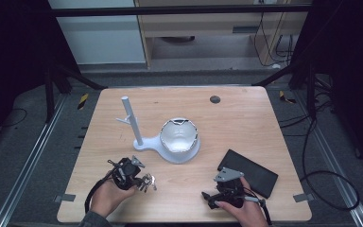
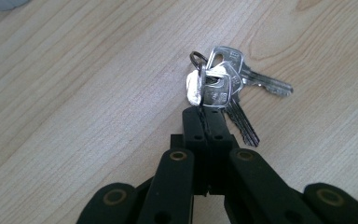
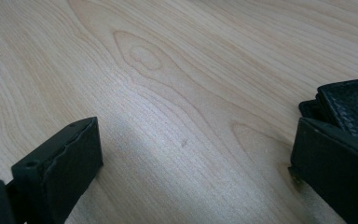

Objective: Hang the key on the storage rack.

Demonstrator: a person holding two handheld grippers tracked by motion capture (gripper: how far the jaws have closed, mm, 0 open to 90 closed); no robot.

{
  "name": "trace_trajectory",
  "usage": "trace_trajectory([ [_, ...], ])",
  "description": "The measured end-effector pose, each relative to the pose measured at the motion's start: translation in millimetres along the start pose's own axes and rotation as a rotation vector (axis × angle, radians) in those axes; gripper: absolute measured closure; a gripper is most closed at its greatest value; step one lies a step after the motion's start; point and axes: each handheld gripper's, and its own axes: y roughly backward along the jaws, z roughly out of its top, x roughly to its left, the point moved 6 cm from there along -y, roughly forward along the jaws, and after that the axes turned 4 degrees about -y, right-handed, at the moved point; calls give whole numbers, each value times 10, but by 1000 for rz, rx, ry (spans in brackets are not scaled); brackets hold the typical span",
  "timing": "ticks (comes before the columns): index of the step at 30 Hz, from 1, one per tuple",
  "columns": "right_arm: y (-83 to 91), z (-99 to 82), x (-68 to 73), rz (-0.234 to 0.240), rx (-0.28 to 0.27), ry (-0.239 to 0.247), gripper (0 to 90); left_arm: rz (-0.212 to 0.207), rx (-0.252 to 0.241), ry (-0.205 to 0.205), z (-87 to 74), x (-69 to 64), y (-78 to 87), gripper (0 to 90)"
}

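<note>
On the wooden surface (image 1: 246, 118), near the front left, lies a bunch of keys (image 2: 223, 88). The left claw (image 2: 205, 114) is clamped on it: in the left gripper view the two black jaws stand together, and the head of one silver key and a small white tag are pinched at their tips. No earlier picture is at hand, so only this closed grip can be told. The dark key ring (image 2: 197, 58) rises behind the tag, partly covered by the key heads. Two other keys spread to the right and rest flat on the wood. In the high view the bunch is small and hard to make out beside the left hand (image 1: 108, 193).

The right claw (image 3: 191, 163) has its jaws wide apart, with bare wood between them. Both jaws are cut off by the picture edges. Behind the right jaw a corner of a black textured case (image 3: 354, 107) shows; I cannot tell if they touch. In the high view this flat case (image 1: 250, 172) lies just beside the right hand (image 1: 243, 210).

A white stand with an upright post (image 1: 131, 120) and a white bowl (image 1: 178, 135) stands in the middle, well apart from the keys.
</note>
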Motion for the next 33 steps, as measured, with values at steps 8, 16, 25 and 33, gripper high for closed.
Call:
trace_trajectory([
  [8,1,-1,1,0,0,-1,20,-33,17,-17,45,4,105,900],
  [16,2,-2,2,0,1,-2,20,-22,29,-46,109,40,389,900],
  [25,2,-2,2,0,1,-3,20,-8,25,-62,149,92,771,900],
  [33,1,-1,1,-1,0,-2,20,1,39,-51,174,273,1084,900],
])
